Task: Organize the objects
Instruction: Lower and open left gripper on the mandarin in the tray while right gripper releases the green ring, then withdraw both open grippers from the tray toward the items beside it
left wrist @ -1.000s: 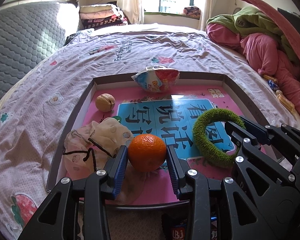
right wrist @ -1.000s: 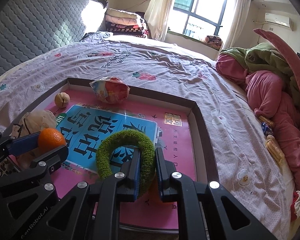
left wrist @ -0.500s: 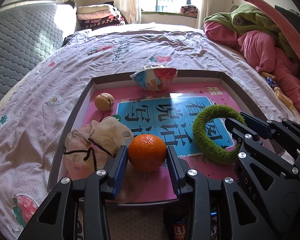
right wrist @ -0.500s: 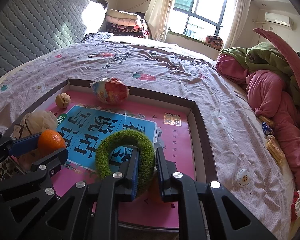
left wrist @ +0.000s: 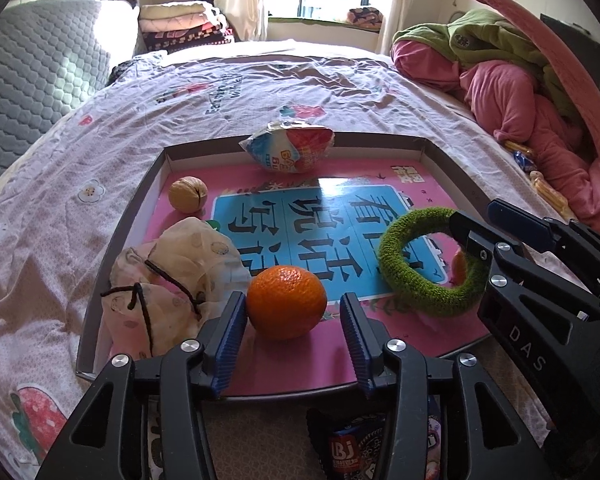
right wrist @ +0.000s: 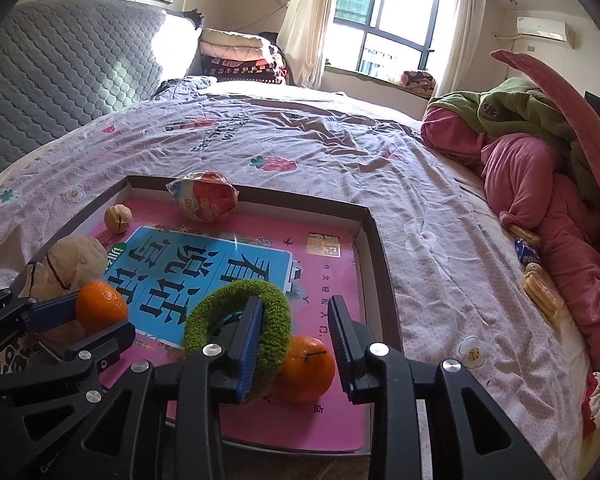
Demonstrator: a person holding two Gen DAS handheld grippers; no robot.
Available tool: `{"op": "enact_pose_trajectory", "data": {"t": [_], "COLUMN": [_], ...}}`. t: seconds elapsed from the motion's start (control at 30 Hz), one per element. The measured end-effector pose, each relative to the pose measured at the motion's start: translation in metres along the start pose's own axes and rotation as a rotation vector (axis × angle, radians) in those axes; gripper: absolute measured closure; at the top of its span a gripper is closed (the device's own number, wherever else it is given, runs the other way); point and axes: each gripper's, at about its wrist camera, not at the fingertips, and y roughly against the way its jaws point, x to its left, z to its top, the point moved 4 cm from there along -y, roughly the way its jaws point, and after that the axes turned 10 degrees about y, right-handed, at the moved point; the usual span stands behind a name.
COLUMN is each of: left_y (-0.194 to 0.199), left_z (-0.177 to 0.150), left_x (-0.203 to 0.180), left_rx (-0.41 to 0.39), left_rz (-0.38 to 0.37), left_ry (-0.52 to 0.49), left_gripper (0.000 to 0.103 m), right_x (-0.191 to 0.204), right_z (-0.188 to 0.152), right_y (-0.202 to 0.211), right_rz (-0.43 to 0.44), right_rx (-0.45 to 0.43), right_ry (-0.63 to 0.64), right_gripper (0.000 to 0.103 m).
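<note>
1. Far left of the tray [left wrist: 138, 196]: walnut [left wrist: 187, 199] near the far-left corner, drawstring pouch [left wrist: 172, 276] nearer, touching the left wall. Both clear of the tools; best left undisturbed.
2. Left tool [left wrist: 294, 330]: wide open around the left orange [left wrist: 286, 301]. Left pad touching or almost touching the peel, clear gap at the right pad, so no grip. Fruit resting on the pink tray floor just right of the pouch.
3. Likely step: release and retreat. Best backed straight toward the near edge, level, without sweeping sideways, since a round orange rolls at the lightest nudge.
4. Centre far: snack packet [left wrist: 288, 150] leaning against the far wall of the tray, out of the way.
5. Green fuzzy ring [right wrist: 244, 320]: lying right of centre on the blue panel, near side draped against the inner finger of the right tool.
6. Right tool [right wrist: 296, 344]: wide open, gripping nothing; second orange [right wrist: 306, 368] sitting on the tray between the pads, touching the ring.
7. For a clean exit there: lifted slightly before pulling back, so the ribbed pad does not snag the fuzzy fibres and drag the ring or knock the orange toward the near-right tray edge.
</note>
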Motion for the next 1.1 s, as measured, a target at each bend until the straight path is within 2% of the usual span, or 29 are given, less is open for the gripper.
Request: {"op": "enact_pose_trajectory", "data": {"t": [0.33, 0.4, 1.1], "left_y": [0.013, 0.017, 0.056], "left_z": [0.002, 0.002, 0.003], "left_x": [-0.003, -0.003, 0.011], "left_rx": [-0.027, -0.038, -0.106], "left_rz": [-0.017, -0.018, -0.027], "left_ry": [-0.005, -0.012, 0.008], "left_gripper": [0.048, 0.047, 0.046], "right_x": [-0.005, -0.006, -0.008], "right_z": [0.003, 0.003, 0.006], "right_y": [0.01, 0.012, 0.047], "right_rz": [0.003, 0.005, 0.028], "right_rx": [-0.031, -0.035, -0.108], "right_ry": [-0.007, -0.012, -0.023], "right_gripper": [0.065, 0.061, 0.05]}}
